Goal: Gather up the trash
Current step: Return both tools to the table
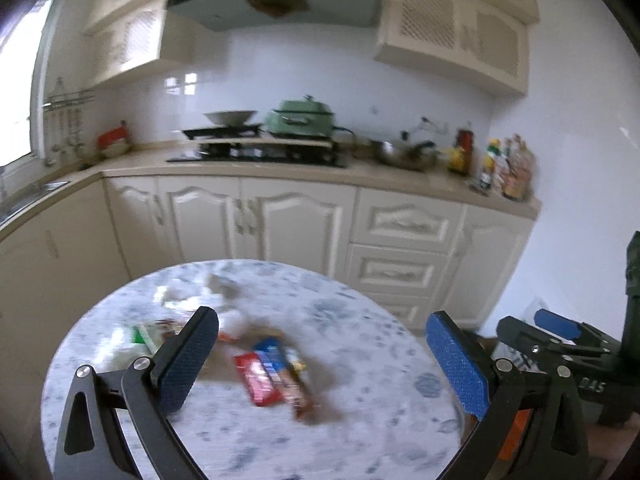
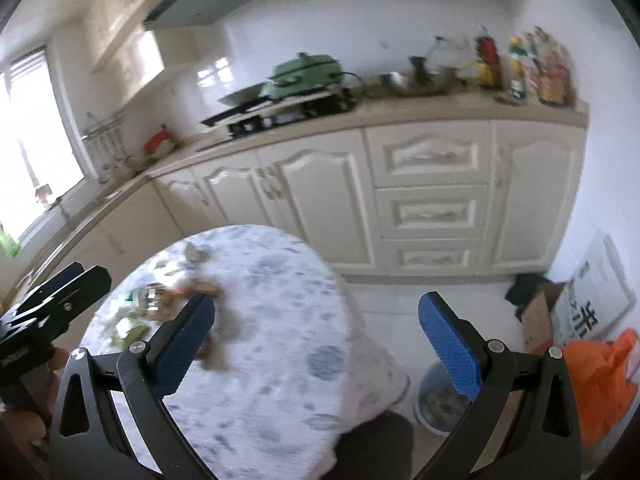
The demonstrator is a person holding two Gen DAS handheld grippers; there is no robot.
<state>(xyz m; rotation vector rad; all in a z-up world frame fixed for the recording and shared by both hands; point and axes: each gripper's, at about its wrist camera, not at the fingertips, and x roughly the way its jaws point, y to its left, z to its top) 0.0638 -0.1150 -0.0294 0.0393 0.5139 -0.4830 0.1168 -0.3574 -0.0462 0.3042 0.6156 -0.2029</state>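
Observation:
A round marble-patterned table [image 1: 360, 432] holds scattered trash. A red wrapper [image 1: 258, 378] and a blue-and-brown wrapper [image 1: 286, 376] lie at its middle; more wrappers and crumpled paper [image 1: 176, 312] lie further back left. My left gripper [image 1: 320, 360] is open and empty above the table, with the red and blue wrappers between its fingers in view. My right gripper [image 2: 316, 344] is open and empty over the table's right edge [image 2: 352, 320]. The trash pile shows blurred in the right wrist view [image 2: 160, 300]. A grey bin [image 2: 436, 400] stands on the floor right of the table.
White kitchen cabinets [image 1: 300, 220] and a counter with stove, green pot [image 1: 300, 120] and bottles [image 1: 508, 164] stand behind. An orange bag [image 2: 600, 380] and a cardboard box [image 2: 540, 312] sit on the floor at right. The other gripper shows at each view's edge [image 1: 560, 340].

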